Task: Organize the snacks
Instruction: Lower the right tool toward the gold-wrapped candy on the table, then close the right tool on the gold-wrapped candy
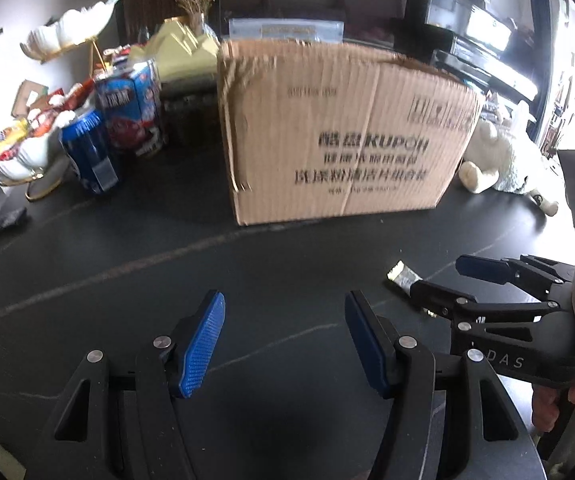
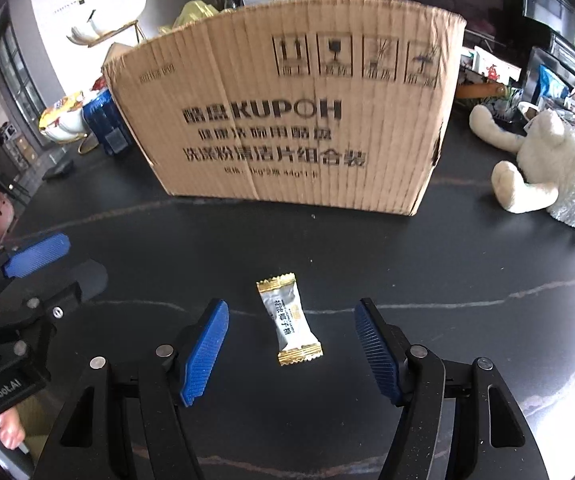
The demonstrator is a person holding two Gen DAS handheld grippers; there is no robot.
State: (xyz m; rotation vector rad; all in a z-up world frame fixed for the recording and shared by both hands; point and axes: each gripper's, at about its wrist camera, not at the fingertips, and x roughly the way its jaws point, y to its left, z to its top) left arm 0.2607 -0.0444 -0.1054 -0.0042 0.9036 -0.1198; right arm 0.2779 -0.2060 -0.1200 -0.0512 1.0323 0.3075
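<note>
A dark, pale-veined counter (image 2: 427, 272) carries a tall cardboard box (image 2: 287, 108), the landmark here. In front of the box, well apart from it, lies one wrapped candy (image 2: 289, 320), silver with gold crimped ends. Its long axis runs roughly away from the box, slightly slanted, one crimped end pointing toward the box and the other back toward the right hand-held gripper (image 2: 291, 354). That gripper stands about half open and empty, its blue pads to either side of the candy's near end without touching it. The left hand-held gripper (image 1: 283, 344) is likewise about half open and empty over bare counter before the box. Sorting looks barely begun: the candy is not yet picked up, and more snacks (image 1: 47, 120) are piled left of the box.
</note>
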